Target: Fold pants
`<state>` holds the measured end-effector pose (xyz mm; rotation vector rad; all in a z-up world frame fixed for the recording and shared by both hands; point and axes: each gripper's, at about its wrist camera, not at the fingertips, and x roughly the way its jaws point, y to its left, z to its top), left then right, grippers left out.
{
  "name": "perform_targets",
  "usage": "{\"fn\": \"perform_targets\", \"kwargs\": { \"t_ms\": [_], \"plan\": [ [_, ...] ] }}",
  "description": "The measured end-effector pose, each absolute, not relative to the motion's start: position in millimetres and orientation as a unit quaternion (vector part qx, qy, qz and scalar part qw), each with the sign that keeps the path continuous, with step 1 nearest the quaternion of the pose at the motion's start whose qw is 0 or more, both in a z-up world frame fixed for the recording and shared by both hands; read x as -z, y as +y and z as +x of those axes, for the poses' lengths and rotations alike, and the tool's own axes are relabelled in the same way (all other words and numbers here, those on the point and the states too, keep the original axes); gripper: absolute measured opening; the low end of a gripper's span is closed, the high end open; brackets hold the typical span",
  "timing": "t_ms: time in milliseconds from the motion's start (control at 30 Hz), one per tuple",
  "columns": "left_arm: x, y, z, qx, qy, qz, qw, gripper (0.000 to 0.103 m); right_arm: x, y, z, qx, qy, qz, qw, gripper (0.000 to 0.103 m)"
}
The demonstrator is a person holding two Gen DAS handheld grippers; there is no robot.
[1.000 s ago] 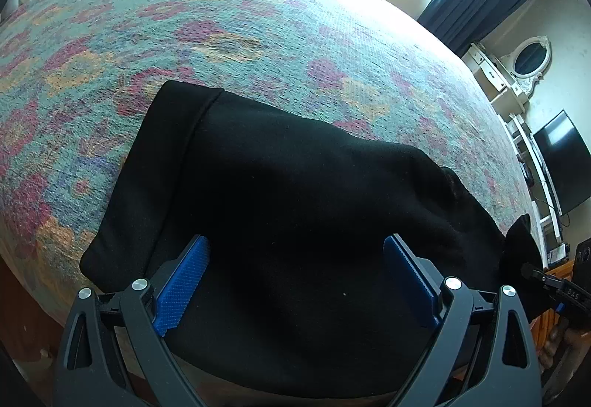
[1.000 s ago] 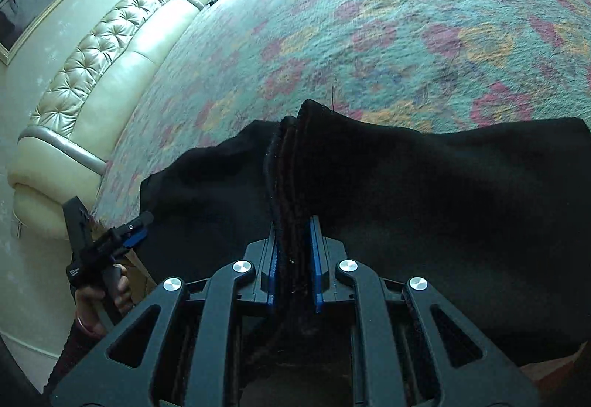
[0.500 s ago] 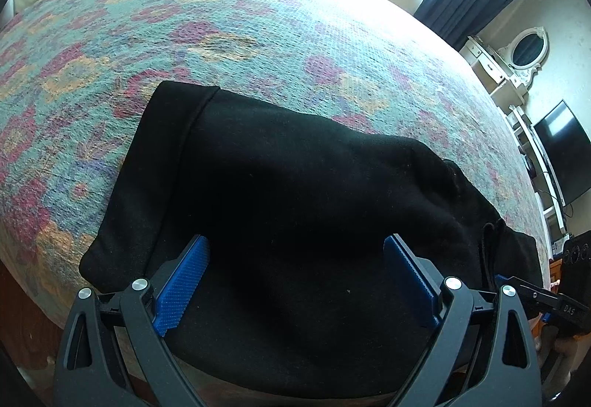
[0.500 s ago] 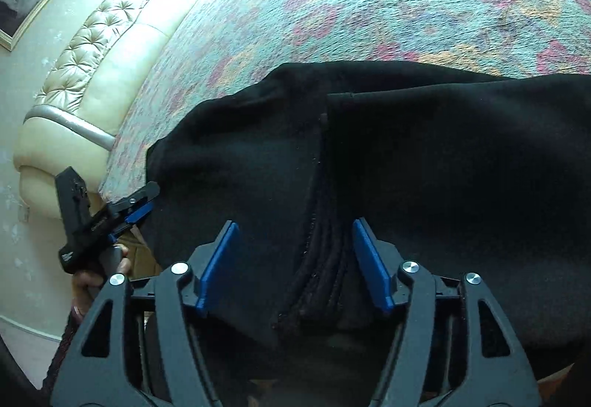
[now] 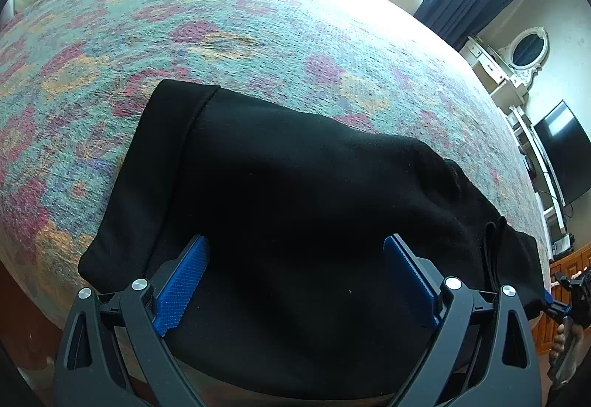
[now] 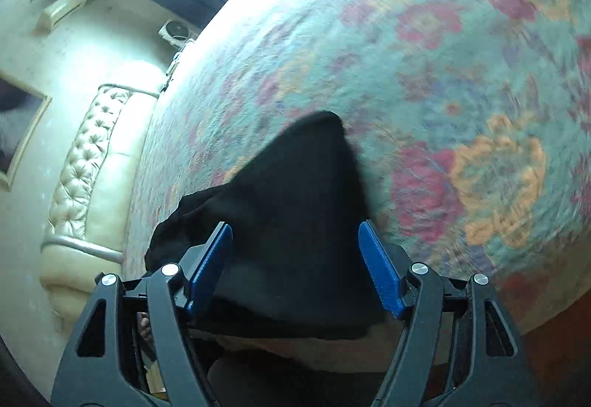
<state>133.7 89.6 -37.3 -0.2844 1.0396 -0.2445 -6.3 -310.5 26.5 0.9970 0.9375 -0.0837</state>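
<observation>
The black pants [image 5: 295,192] lie folded in a long band across the near edge of the bed. My left gripper [image 5: 295,281] is open and empty, its blue pads over the near middle of the fabric. My right gripper [image 6: 295,266] is open and empty, with the right end of the pants [image 6: 306,192] between and beyond its pads. The right gripper also shows in the left wrist view [image 5: 565,300], just past the pants' right end. The pants' near edge hangs over the bed edge.
The bed has a floral quilt [image 5: 258,23] in teal, pink and orange. A tufted cream headboard [image 6: 85,156] is at the left. A dresser with an oval mirror [image 5: 528,45] and a dark TV [image 5: 565,152] stand at the right. Windows with dark curtains are behind.
My right gripper let go of the bunched pant edge, opened wide and swung to the right end of the pants. The fabric dropped flat. My left gripper stayed open in place.
</observation>
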Motion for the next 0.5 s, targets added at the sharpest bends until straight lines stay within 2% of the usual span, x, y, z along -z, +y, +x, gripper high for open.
{"fn": "perform_targets", "kwargs": {
  "t_ms": [100,167,200,300,367,500],
  "plan": [
    [38,87,132,0.118,0.493,-0.124,0.853,0.094,6,-311,-17,0.011,0.443,0.507,0.739,0.070],
    [38,87,132,0.118,0.492,-0.117,0.854,0.094,10,-302,-15,0.007,0.466,0.458,0.757,0.041],
    [39,86,132,0.119,0.492,-0.114,0.855,0.094,9,-296,-14,0.008,0.481,0.414,0.773,0.039],
    [40,84,131,0.119,0.492,-0.104,0.856,0.094,14,-301,-20,-0.005,0.467,0.421,0.777,0.039],
    [41,83,131,0.119,0.492,-0.098,0.857,0.094,12,-306,-21,-0.006,0.466,0.445,0.765,0.044],
    [41,83,132,0.119,0.491,-0.098,0.857,0.094,-36,-305,-21,0.045,0.438,0.369,0.818,0.045]
  ]
}}
